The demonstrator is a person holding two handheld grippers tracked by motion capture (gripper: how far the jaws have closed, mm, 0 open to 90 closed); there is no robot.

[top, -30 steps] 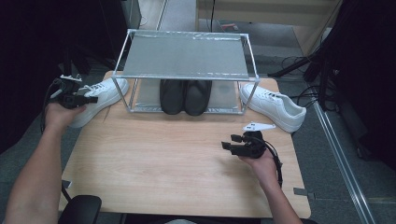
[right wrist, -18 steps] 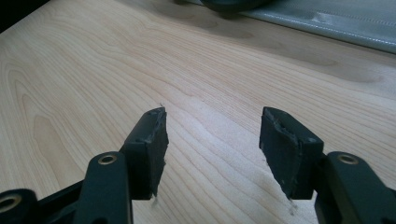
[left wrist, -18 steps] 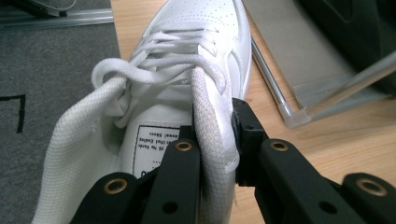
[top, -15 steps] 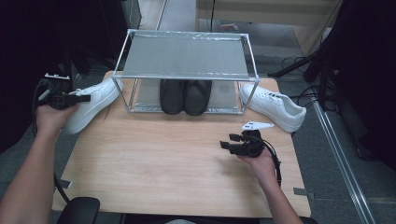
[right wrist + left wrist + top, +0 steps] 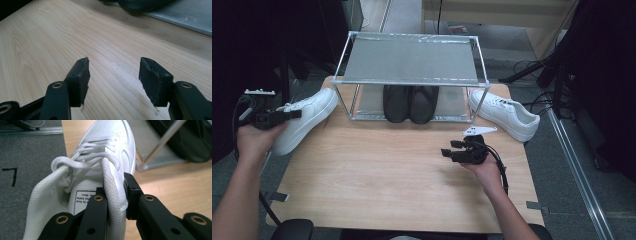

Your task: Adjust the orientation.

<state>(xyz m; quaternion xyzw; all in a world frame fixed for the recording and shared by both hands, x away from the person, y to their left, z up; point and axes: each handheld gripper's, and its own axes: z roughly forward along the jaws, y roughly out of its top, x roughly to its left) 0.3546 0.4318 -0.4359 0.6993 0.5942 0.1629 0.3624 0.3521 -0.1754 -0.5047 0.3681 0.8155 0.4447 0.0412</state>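
Left gripper (image 5: 113, 195) pinching white leather sneaker (image 5: 105, 157) collar; right gripper (image 5: 113, 75) wide open, empty. Guessing next: lift onto wire-frame metal shoe rack (image 5: 412, 60).

Item count: white sneakers, two, consisting of one at the left (image 5: 304, 119) side of the table and one at the right (image 5: 504, 112) side. Black shoes, two, a left one (image 5: 395, 102) and a right one (image 5: 423, 103), placed side by side on the lower level of the rack. Metal rack (image 5: 412, 60), one, with two levels. Wooden table (image 5: 377, 180), one. Handheld grippers, two: the left gripper (image 5: 294, 114) and the right gripper (image 5: 447, 149). Each gripper has two black jaws. Person's hands, two, one per gripper.
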